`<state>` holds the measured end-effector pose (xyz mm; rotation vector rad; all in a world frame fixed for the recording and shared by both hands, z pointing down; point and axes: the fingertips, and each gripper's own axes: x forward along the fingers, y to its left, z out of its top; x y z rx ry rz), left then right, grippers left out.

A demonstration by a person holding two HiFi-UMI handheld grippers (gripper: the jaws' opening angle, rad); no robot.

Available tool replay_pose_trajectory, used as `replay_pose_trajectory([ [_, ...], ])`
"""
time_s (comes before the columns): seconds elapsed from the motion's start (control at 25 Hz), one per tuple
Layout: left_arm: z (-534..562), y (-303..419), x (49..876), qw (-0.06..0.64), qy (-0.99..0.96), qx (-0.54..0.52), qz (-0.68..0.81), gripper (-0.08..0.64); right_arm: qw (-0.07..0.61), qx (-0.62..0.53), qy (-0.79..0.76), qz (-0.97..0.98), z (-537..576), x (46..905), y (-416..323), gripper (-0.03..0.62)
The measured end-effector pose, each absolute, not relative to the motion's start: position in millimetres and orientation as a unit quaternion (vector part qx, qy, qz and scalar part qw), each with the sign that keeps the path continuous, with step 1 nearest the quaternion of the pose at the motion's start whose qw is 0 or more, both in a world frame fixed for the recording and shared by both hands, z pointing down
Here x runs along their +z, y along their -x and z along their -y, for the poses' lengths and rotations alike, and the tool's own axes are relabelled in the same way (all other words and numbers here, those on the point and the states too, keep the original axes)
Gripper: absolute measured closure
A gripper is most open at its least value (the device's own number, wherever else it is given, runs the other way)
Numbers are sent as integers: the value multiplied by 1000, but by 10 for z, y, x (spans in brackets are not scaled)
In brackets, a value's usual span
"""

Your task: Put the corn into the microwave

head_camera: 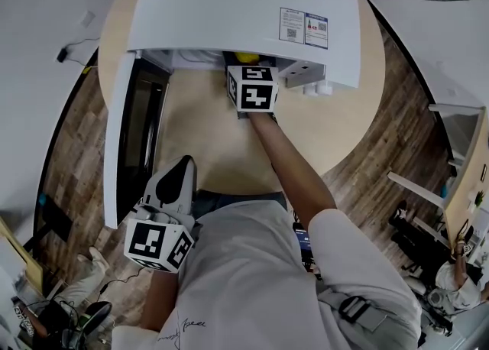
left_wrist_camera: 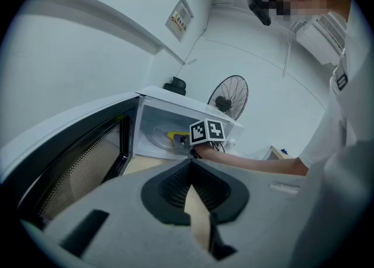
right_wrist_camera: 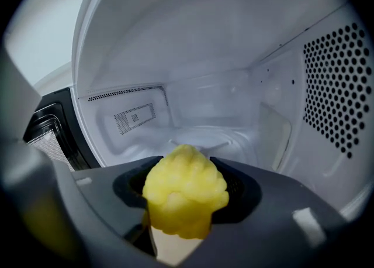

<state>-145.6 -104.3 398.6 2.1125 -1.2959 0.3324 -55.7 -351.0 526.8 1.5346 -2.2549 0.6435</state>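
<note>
The right gripper [right_wrist_camera: 184, 173] grips the corn [right_wrist_camera: 184, 193] inside the microwave [head_camera: 244, 4], above the glass tray [right_wrist_camera: 210, 138]; better to lower it to the tray's middle before opening. The left gripper [left_wrist_camera: 190, 170], closed and empty, waits outside.

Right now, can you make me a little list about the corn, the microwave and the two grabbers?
corn: yellow piece, inside the microwave cavity, not yet set down
microwave: white, standing on the round wooden table
microwave door: swung wide open
right gripper: reaching into the microwave, closed on the corn
left gripper: jaws together, empty, outside the microwave near the open door
</note>
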Motion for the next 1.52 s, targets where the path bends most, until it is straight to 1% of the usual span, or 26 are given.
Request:
replay_pose_trajectory([
  [0.32, 997, 1483, 4087, 327, -796, 133, 492, 568, 180, 221, -541, 791, 3597, 5355, 591, 331],
  [0.64, 992, 1474, 4092, 324, -798, 138, 489, 568, 202, 183, -543, 795, 3726, 5370, 645, 331],
  [1.32, 997, 1454, 4101, 325, -798, 140, 487, 568, 279, 106, -544, 784, 3796, 5519, 640, 331],
  [1.52, 988, 1433, 4082, 323, -799, 140, 487, 568, 288, 97, -545, 781, 3792, 5540, 624, 331],
])
